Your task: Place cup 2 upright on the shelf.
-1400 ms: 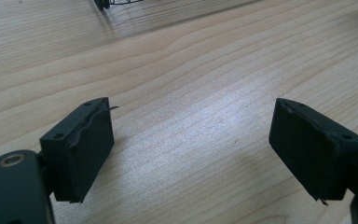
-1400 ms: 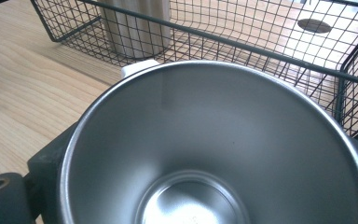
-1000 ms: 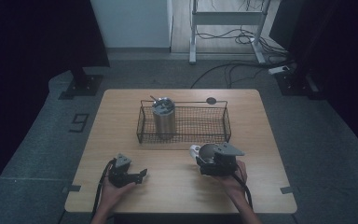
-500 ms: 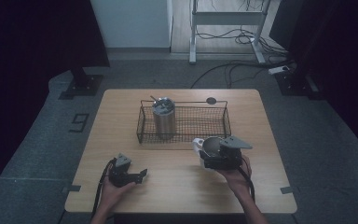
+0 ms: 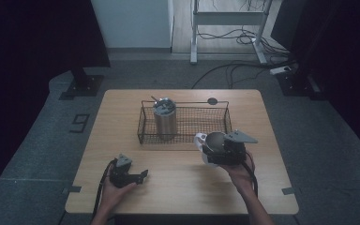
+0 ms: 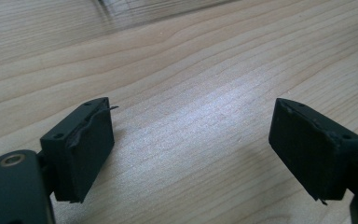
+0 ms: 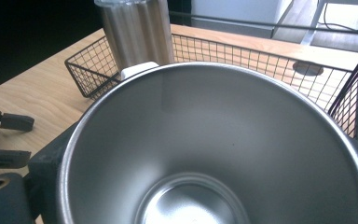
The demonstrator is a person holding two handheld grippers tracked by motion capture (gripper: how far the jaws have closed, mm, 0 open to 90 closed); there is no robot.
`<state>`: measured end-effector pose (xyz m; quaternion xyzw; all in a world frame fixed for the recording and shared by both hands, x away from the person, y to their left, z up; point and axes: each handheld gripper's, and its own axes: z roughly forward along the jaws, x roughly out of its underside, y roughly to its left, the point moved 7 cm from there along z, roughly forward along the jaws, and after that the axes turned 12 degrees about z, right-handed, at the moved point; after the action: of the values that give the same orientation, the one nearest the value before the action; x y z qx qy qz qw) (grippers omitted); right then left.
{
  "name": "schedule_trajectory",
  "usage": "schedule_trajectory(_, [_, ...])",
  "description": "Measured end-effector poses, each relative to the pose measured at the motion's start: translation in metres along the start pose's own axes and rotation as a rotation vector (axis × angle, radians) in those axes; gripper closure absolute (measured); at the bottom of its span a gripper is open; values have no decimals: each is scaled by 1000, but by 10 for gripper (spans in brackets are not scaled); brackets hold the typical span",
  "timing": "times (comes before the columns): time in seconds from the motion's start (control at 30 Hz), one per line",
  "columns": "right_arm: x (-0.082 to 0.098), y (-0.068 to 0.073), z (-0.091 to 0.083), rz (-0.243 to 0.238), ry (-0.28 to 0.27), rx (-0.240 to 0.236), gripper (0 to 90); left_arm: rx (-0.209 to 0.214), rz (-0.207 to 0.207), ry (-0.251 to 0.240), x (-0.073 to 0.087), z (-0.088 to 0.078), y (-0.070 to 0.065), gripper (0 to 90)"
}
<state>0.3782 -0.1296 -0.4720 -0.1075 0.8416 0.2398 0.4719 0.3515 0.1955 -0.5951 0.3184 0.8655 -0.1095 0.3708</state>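
Two grippers: left gripper wide open, holding nothing; right gripper clamped on shiny cup beside wire basket.

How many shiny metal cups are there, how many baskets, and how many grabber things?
Steel cups: 2, a tall tumbler standing in the basket and a wide cup held in the right gripper
Wire baskets: 1
Grippers: 2, the right gripper and the left gripper, whose jaws stand apart
Total: 5
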Motion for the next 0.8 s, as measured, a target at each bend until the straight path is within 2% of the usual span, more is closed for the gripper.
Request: schedule_trajectory(0.8, [-39, 11, -5, -17, -43, -23, 62, -7, 9, 7, 0, 1, -1, 142])
